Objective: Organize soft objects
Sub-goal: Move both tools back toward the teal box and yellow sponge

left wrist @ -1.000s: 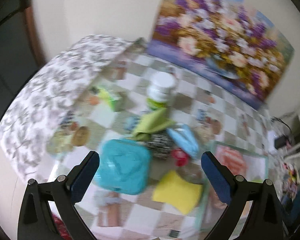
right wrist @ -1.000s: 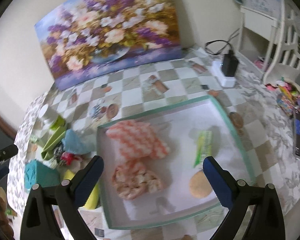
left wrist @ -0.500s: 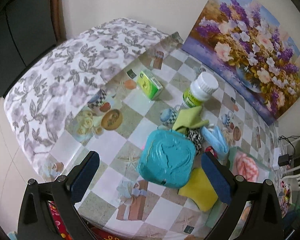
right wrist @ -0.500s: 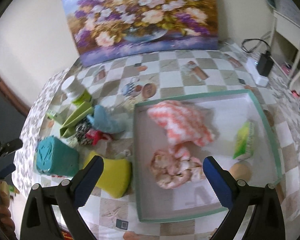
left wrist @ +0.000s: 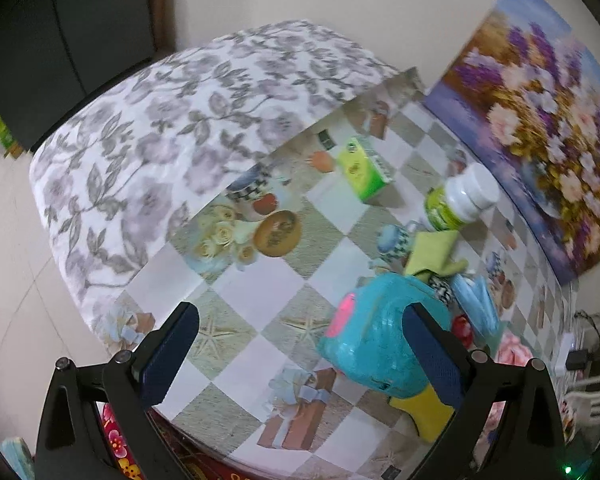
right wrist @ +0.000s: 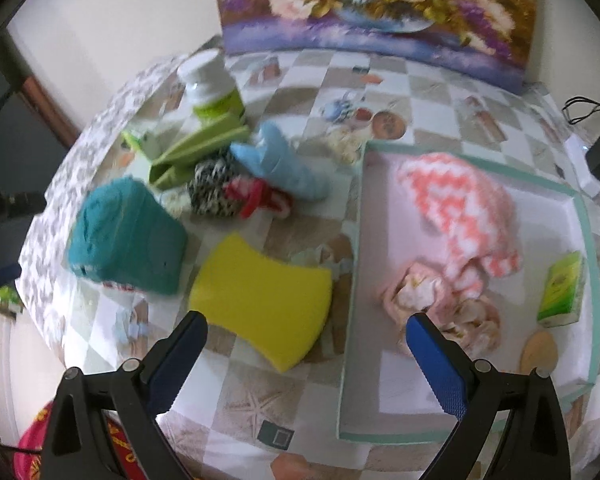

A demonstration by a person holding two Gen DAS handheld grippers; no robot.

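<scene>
Both tools are spread wide and hold nothing: the left tool hangs over the tabletop's near edge, its right finger just in front of the teal cushion. The right tool hovers above the yellow sponge, which lies near the front edge, just beside the tray. In the tray sit a pink zigzag cloth and a green packet.
</scene>
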